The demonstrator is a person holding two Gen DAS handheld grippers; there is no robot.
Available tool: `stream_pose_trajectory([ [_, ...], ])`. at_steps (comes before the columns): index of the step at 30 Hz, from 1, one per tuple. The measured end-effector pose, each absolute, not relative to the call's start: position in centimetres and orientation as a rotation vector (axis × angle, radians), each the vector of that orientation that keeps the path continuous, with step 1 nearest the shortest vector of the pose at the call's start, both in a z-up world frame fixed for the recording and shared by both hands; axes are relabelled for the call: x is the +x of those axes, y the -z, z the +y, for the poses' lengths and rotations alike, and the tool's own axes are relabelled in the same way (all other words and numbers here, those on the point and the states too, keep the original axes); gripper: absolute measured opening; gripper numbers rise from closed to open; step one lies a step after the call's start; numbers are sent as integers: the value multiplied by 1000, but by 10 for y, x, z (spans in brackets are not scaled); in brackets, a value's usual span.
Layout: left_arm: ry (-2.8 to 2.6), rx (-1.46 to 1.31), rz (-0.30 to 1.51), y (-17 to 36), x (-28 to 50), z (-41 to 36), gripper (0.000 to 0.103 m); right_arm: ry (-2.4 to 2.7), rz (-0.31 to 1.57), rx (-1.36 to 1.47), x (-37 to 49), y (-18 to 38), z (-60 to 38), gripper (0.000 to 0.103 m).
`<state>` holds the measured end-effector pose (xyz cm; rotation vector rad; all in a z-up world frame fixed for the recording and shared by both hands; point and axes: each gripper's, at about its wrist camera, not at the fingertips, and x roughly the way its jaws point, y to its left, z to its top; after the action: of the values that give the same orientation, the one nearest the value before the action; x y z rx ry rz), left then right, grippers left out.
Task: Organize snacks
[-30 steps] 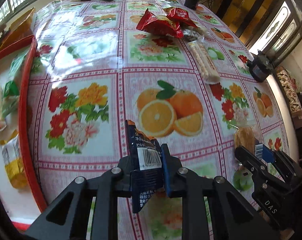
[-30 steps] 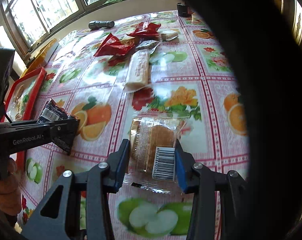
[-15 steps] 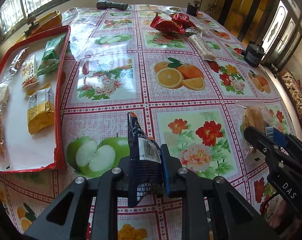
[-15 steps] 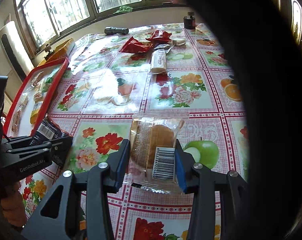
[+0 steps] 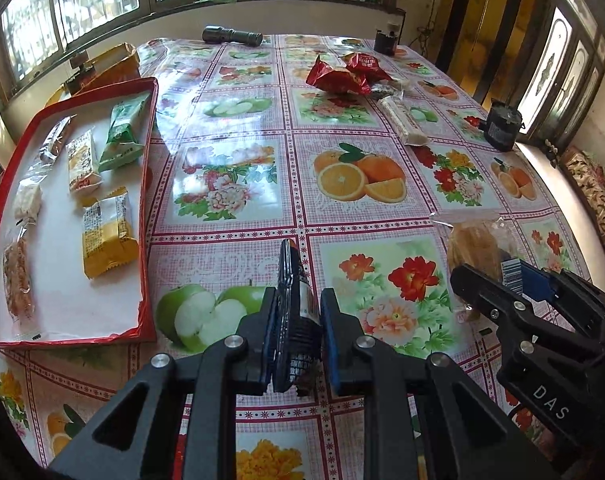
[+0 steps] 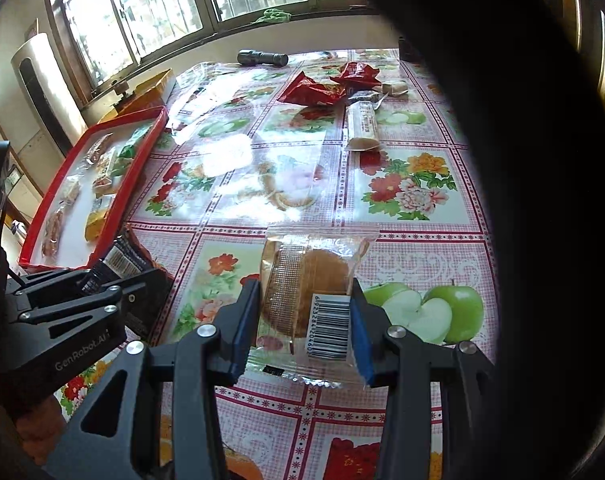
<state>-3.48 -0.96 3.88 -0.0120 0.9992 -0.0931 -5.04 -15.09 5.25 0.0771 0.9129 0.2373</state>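
Note:
My left gripper is shut on a dark snack packet that stands edge-on between its blue pads, held above the flowered tablecloth. My right gripper is shut on a clear-wrapped round cake with a barcode label; the same gripper shows at the right of the left wrist view. A red-rimmed white tray lies to the left with several snack packets in it, among them a yellow one and a green one. Red packets and a long pale packet lie at the far side of the table.
A black torch lies at the table's far edge. A dark jar stands near the right edge and a small dark pot at the far corner. A yellow box sits beyond the tray. A dark blur covers the right of the right wrist view.
Both grippers have drawn back from the far snack pile toward the near side, each keeping its packet. The red tray has come fully into view on the left.

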Motion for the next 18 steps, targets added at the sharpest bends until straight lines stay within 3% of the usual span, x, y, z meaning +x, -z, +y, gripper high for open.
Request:
stream_pose_trajectory([
  [18, 43, -47, 919, -68, -34, 27, 18, -350, 870, 40, -37, -82, -101, 44],
])
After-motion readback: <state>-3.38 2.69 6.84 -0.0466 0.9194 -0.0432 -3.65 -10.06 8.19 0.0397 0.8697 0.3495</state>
